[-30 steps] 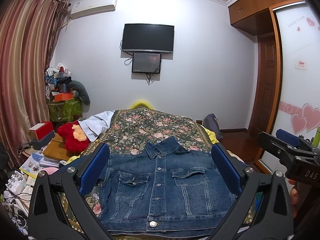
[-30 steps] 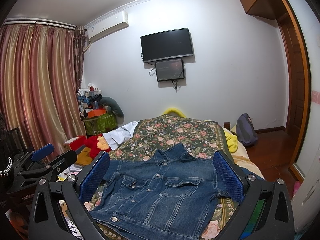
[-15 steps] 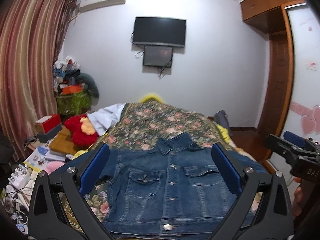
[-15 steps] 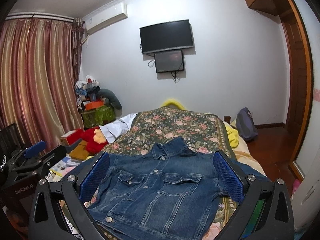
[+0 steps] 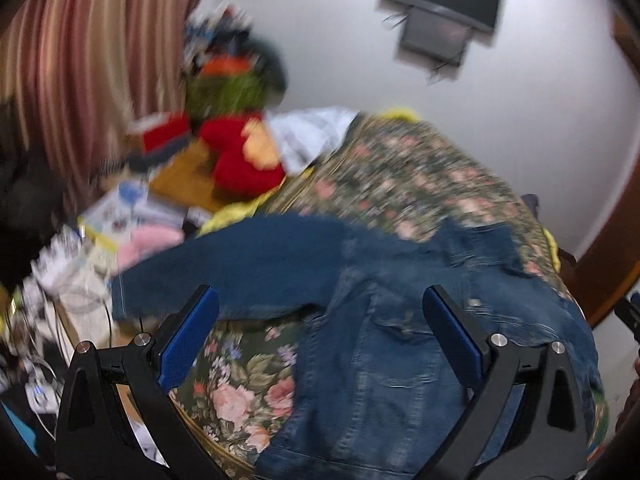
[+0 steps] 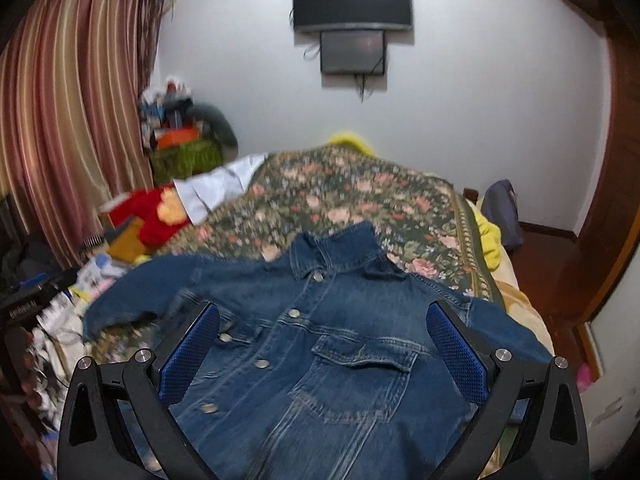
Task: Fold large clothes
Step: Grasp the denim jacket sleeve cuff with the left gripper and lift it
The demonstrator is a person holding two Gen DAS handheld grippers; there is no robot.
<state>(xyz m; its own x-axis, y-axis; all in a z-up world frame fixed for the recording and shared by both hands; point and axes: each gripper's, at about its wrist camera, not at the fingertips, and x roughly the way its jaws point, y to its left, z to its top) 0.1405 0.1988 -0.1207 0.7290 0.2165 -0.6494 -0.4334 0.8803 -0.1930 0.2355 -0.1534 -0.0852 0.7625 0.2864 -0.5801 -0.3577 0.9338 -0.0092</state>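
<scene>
A blue denim jacket lies front up on the flowered bedspread, collar toward the far wall, its left sleeve stretched out over the bed's left edge. My left gripper is open and empty, hovering above the jacket's left side near the armpit. In the right wrist view the jacket fills the foreground. My right gripper is open and empty above the jacket's chest pocket. The left gripper's body shows at the far left edge there.
A red plush toy, boxes, books and cables crowd the floor left of the bed. A white garment lies at the bed's far left. A yellow blanket hangs off the right side. Striped curtains hang on the left, a door stands on the right.
Both grippers have dropped lower and closer to the jacket. The left one has swung left and tilted, bringing the left sleeve and floor clutter into view. The jacket has not moved.
</scene>
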